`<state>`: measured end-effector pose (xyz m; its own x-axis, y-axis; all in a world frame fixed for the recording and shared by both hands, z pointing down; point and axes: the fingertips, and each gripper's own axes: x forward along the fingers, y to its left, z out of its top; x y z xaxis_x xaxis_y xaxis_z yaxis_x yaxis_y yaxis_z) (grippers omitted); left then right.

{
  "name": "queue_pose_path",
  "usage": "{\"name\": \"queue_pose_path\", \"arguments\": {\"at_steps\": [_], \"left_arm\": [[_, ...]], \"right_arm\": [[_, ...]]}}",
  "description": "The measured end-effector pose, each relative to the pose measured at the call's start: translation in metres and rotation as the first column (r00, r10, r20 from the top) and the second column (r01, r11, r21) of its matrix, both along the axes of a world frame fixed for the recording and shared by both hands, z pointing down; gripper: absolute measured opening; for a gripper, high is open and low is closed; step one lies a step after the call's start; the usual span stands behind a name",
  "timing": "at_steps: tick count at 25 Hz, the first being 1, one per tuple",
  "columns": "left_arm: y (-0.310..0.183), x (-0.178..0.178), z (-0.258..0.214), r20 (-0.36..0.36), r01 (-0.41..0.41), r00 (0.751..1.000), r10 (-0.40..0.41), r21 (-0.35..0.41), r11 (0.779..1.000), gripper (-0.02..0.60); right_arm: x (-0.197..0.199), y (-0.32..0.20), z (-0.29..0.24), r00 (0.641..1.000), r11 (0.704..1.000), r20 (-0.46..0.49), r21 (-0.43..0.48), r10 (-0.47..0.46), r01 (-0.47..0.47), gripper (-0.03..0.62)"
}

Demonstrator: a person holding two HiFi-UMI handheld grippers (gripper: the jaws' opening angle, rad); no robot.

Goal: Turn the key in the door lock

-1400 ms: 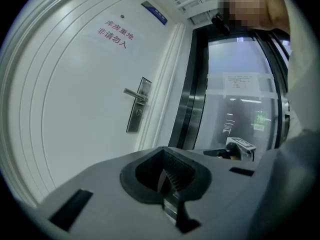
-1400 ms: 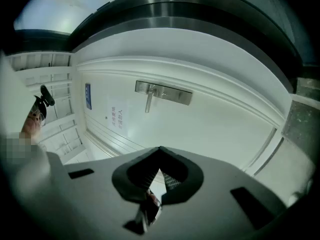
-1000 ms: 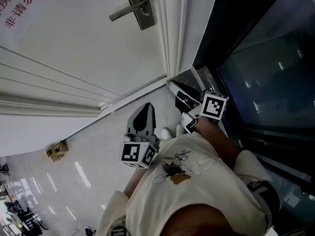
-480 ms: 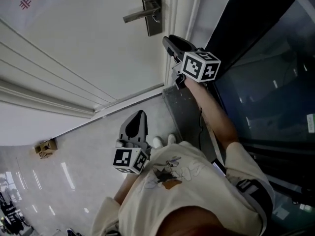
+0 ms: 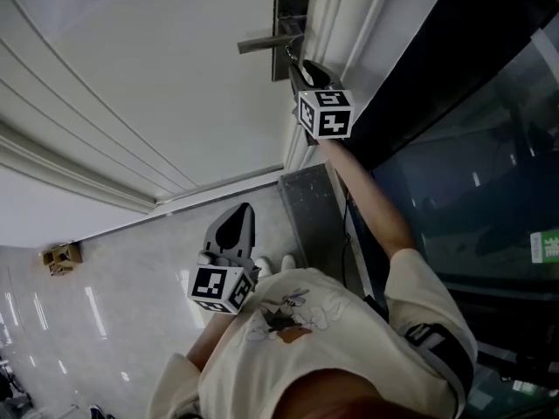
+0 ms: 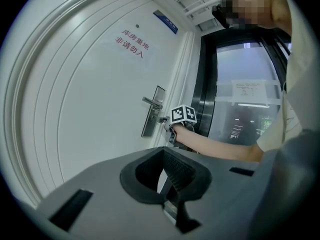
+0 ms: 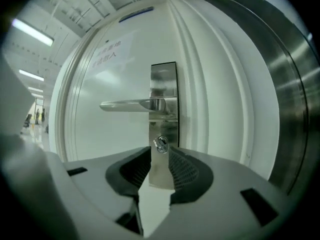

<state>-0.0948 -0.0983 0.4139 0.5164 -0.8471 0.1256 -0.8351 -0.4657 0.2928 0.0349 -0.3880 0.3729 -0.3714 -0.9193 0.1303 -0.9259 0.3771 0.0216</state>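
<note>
A steel lock plate [image 7: 164, 99] with a lever handle [image 7: 131, 104] is fixed to the white door [image 5: 157, 77]. A small key [image 7: 160, 144] sticks out of the cylinder below the handle. My right gripper [image 7: 160, 158] points level at the plate, open, and the key stands just ahead of its pads, untouched. In the head view that gripper [image 5: 299, 64] sits under the handle [image 5: 266, 44], close to the plate [image 5: 293, 3]. My left gripper [image 5: 234, 227] hangs lower and further back, shut and holding nothing [image 6: 162, 176]; its view shows the right gripper [image 6: 170, 129] at the lock.
A dark glass wall [image 5: 463, 164] in a metal frame [image 7: 295, 109] stands right of the door. Red lettering [image 6: 132, 40] marks the door. A grey metal floor plate [image 5: 310, 208] lies at the door's foot, and a cardboard box [image 5: 59, 256] on the shiny floor far left.
My right gripper has risen from low beside the dark frame up to the lock and rolled upright. The left gripper has stayed about where it was.
</note>
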Motion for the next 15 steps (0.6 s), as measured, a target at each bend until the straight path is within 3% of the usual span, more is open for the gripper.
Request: {"name": "queue_pose_path", "arguments": {"at_steps": [5,12,15], "left_arm": [[-0.025,0.01,-0.004,-0.014,-0.012,1.0,0.013,0.018,1.0,0.006],[-0.073,0.013,-0.021,-0.089,0.027,0.996,-0.024,0.038,0.999,0.006],[-0.085,0.014,-0.03,-0.094,0.039,0.995,-0.033,0.057,0.998,0.006]], "right_arm": [[-0.006,-0.014,0.004,0.976,0.995,-0.213,0.09,0.053,-0.034,0.115],[-0.013,-0.023,-0.002,0.936,0.98,-0.333,0.191,0.116,-0.053,0.113],[-0.013,-0.027,-0.005,0.929,0.974,-0.344,0.219,0.137,-0.063,0.078]]}}
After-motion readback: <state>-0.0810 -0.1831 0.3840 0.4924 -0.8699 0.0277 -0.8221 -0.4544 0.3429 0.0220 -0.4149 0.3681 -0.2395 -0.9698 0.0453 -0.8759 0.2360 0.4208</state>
